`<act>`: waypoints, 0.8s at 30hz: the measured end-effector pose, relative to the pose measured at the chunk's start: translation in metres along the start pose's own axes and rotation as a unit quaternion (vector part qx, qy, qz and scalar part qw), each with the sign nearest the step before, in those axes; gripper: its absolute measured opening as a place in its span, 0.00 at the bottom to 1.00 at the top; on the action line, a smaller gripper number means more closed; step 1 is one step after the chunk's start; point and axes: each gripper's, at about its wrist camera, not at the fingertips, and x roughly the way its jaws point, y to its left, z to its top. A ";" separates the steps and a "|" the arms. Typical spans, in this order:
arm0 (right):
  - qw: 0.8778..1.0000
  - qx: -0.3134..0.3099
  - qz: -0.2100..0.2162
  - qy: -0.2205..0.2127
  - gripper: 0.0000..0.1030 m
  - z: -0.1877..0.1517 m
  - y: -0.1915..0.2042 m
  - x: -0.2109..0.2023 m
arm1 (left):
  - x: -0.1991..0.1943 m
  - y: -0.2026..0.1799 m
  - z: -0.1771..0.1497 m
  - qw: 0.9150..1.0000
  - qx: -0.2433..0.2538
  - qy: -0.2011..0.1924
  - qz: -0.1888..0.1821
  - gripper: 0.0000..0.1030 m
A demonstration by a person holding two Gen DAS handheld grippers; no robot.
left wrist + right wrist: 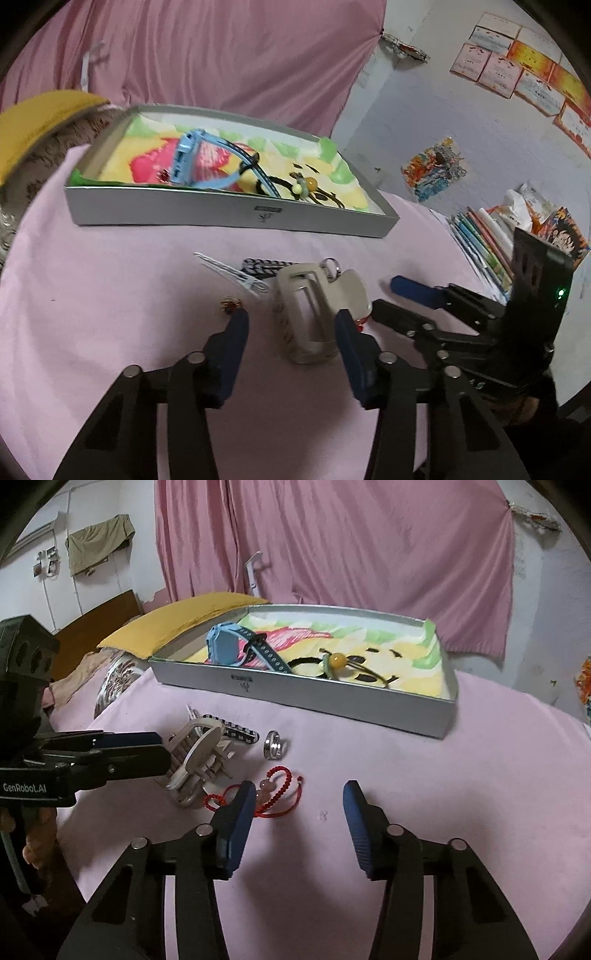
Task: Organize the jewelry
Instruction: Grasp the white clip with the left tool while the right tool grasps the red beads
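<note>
A grey box [229, 214] [306, 701] with a colourful lining holds a blue watch [184, 155] [225, 644] and a yellow-bead hair tie [304, 186] [338, 662]. On the pink sheet before it lie a beige claw clip [314, 310] [195, 757], a silver ring [274, 744], a red bead bracelet [273, 794], a white clip [232, 275], a checked clip [240, 733] and a small red earring [231, 304]. My left gripper [291, 325] [147, 753] is open around the claw clip. My right gripper [299, 797] [384, 295] is open, its left finger over the bracelet.
A yellow pillow [177, 622] lies behind the box on the left. A pink curtain [332, 546] hangs behind. Books and packets [491, 236] are stacked to the right of the bed.
</note>
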 end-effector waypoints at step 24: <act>0.996 0.031 0.081 0.030 0.02 0.006 -0.003 0.020 | 0.023 -0.004 0.016 0.997 0.011 0.080 -0.018 0.09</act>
